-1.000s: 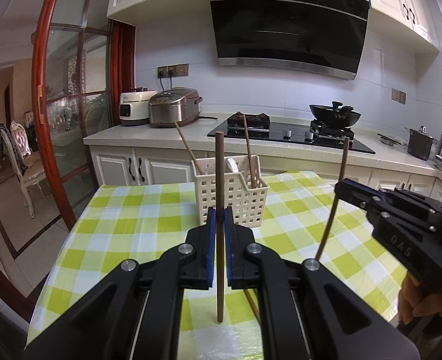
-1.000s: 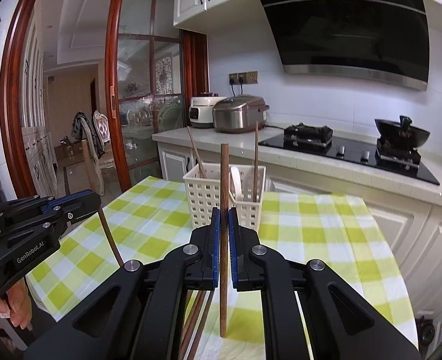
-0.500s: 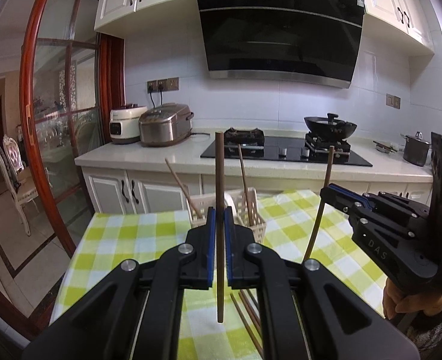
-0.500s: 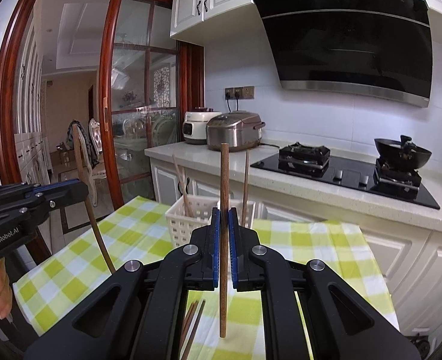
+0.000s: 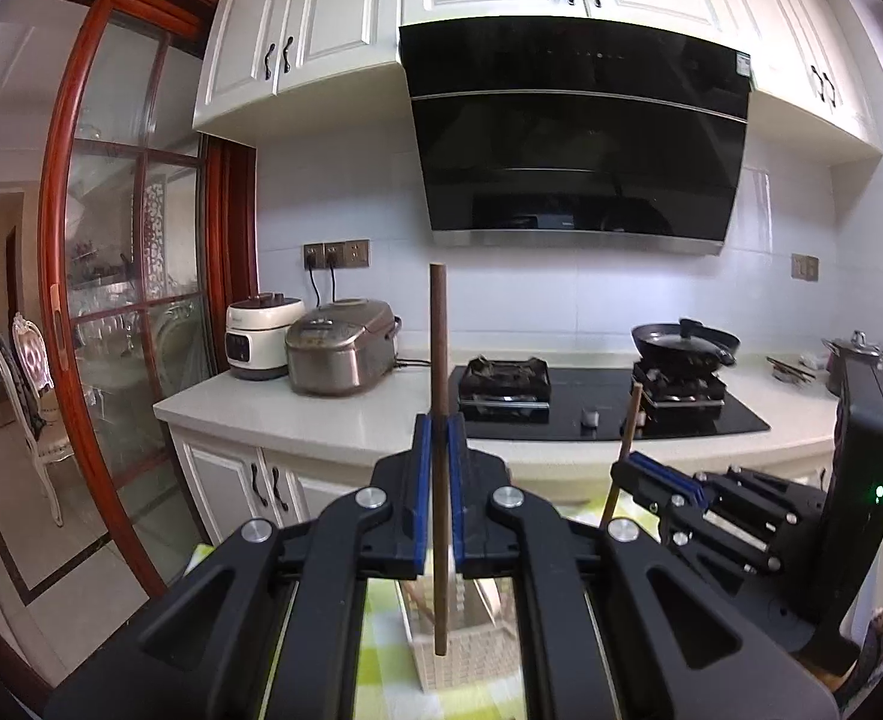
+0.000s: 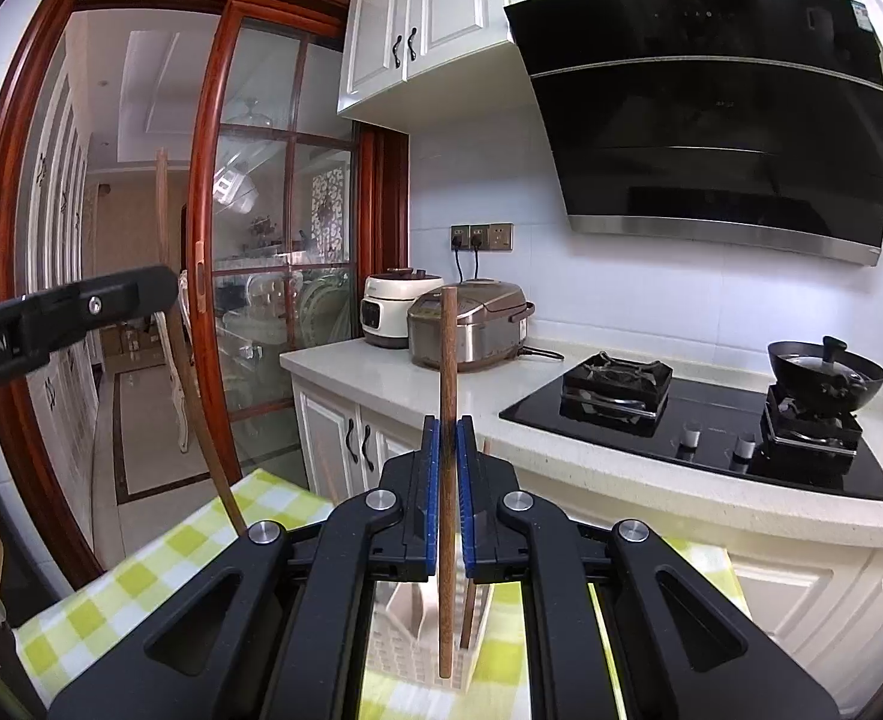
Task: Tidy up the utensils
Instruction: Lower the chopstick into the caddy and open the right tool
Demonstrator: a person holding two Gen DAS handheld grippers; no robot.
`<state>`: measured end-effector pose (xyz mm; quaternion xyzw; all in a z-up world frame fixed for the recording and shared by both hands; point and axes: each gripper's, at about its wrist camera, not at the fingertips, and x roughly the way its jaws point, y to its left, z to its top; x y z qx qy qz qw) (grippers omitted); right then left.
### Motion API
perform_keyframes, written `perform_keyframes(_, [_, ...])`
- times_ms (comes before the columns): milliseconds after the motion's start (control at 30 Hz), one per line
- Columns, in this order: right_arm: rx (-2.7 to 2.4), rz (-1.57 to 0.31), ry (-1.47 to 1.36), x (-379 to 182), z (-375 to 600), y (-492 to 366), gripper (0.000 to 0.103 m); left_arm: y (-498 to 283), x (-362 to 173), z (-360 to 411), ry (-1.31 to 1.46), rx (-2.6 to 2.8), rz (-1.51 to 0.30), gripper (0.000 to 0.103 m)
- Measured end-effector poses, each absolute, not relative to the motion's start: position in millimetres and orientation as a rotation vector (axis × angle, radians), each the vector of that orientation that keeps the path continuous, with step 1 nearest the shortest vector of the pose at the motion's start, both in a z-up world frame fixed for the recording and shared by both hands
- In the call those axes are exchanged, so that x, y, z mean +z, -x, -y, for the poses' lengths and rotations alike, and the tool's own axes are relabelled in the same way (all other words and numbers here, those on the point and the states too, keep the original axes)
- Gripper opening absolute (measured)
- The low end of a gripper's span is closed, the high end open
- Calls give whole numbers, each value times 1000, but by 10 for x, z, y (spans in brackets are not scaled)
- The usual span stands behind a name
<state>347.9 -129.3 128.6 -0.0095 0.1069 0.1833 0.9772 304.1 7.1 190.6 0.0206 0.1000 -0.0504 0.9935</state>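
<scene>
2 chopsticks in hand, 1 per gripper, both carried upright above the basket.

item 1: your left gripper [image 5: 440, 468], jaws drawn in tight on a dark chopstick [image 5: 438, 360]. the blue pads pinch it near its middle, so the stick stands vertical with a long end above and its lower tip hanging free over the white basket [image 5: 441, 669] seen between the gripper's arms.

item 2: your right gripper [image 6: 448, 480], likewise clamped hard on a brown chopstick [image 6: 448, 354], also gripped near mid-length and upright, with its tip just above the basket [image 6: 405, 654].

item 3: the basket, a white perforated caddy on the green-and-white checked cloth [image 6: 141, 570]. it already holds at least 1 stick [image 6: 471, 612]; the rest of its contents are hidden behind the gripper arms.

handling note: you hold each stick vertical, probably so that it can drop tip-first through the basket's open top. the mid-length pinch keeps the stick from swinging. both tips appear clear of the rim, so lowering looks like the step ahead.

item 4: background only: rice cooker [image 5: 339, 354], hob [image 5: 609, 402], wok [image 5: 684, 345], range hood [image 5: 579, 132].
</scene>
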Motion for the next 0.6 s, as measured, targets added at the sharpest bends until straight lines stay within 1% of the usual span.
perform_keyframes(200, [372,-234,16,1267,1225,-3796,8,-3479,1895,-151,-4,-103,-227,6])
perform_keyframes(367, [388,-317,19,999,1151,-4063,8,-3845,1552,-248,54,-124,-320,6])
perform_keyframes(600, [389,-428,41,643,1092,-4228,8,-4039,999,-355,82,-133,-442,6])
